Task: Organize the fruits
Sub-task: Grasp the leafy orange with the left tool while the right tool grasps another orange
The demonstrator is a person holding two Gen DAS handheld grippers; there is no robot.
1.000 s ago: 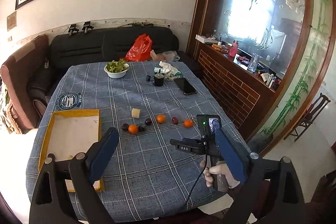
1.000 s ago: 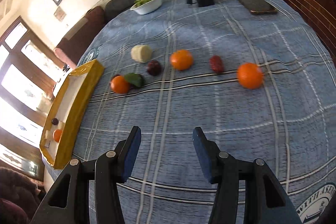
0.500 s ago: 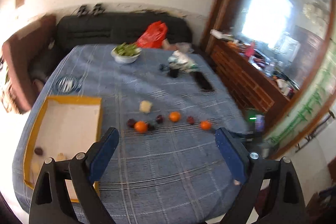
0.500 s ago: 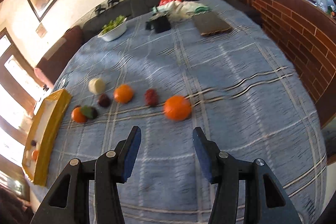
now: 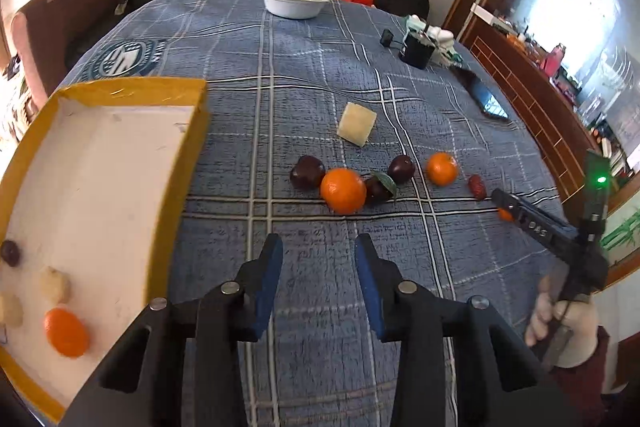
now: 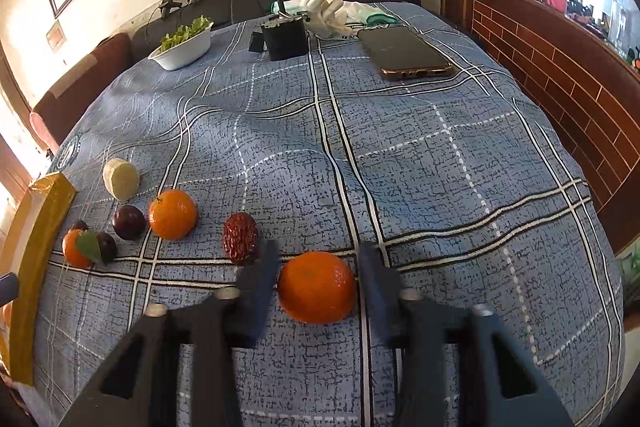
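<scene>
Since a second ago both tools have dropped toward the tabletop [image 6: 400, 155] and their jaws have just been closing. The right tool [image 6: 316, 267] now straddles the nearest orange [image 6: 317, 287], which sits between the blue pads on the checked cloth; a sliver of cloth shows on each side, so the pads look close to the fruit but not yet pressing on it, and the orange rests unlifted. The left tool [image 5: 318, 259] has narrowed to a modest gap with nothing between its pads, hanging over bare cloth short of the fruit row: a second orange [image 5: 343, 190], dark plums [image 5: 307, 171], a red date [image 5: 477, 185] and a pale cut chunk [image 5: 357, 123]. The yellow-rimmed tray [image 5: 188, 155] lies to the left, already holding an orange, a plum and pale pieces, so it is probably the sorting target. Taking the outermost fruit first keeps the rest of the row undisturbed.
</scene>
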